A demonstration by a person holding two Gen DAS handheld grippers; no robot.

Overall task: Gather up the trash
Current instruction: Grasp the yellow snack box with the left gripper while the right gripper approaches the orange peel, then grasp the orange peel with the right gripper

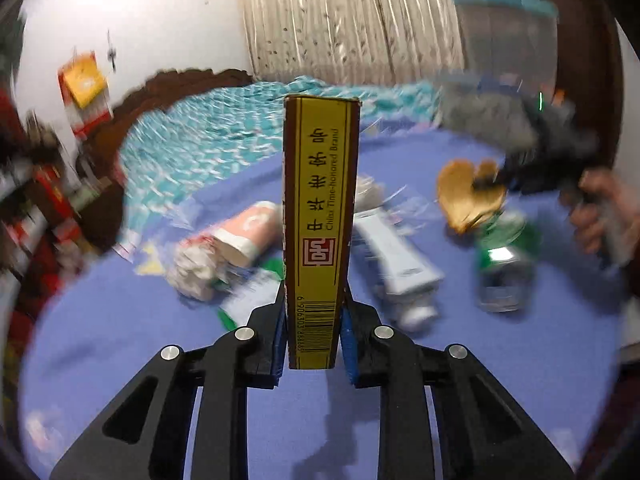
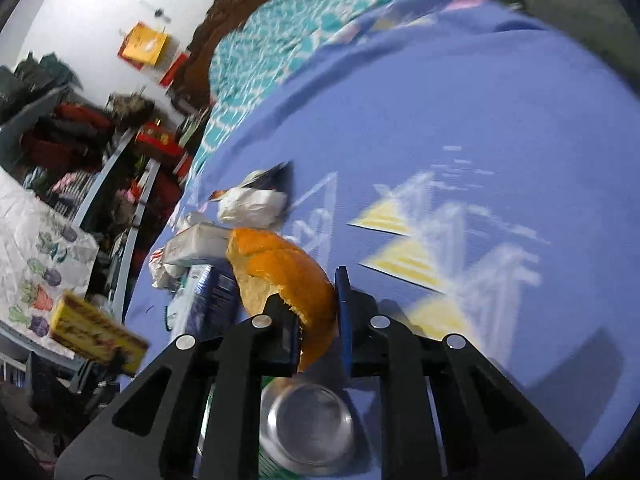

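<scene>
The left gripper (image 1: 314, 332) was clamped on the lower end of a yellow box (image 1: 321, 216), whose long axis was pointed straight ahead along the fingers. The right gripper (image 2: 318, 320) was closed on an orange peel (image 2: 280, 272), held just above a can (image 2: 306, 426). The remaining trash, a tube (image 1: 394, 256) and a cup (image 1: 248, 232), was left on the bed (image 1: 520, 380), beyond the box and seemingly nearer the left gripper.

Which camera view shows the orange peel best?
The right wrist view: the orange peel fills the centre, sharp, held in the right gripper, orange skin and pale inside both showing. The left wrist view shows it small and blurred at the right, with the gripper in front.
</scene>
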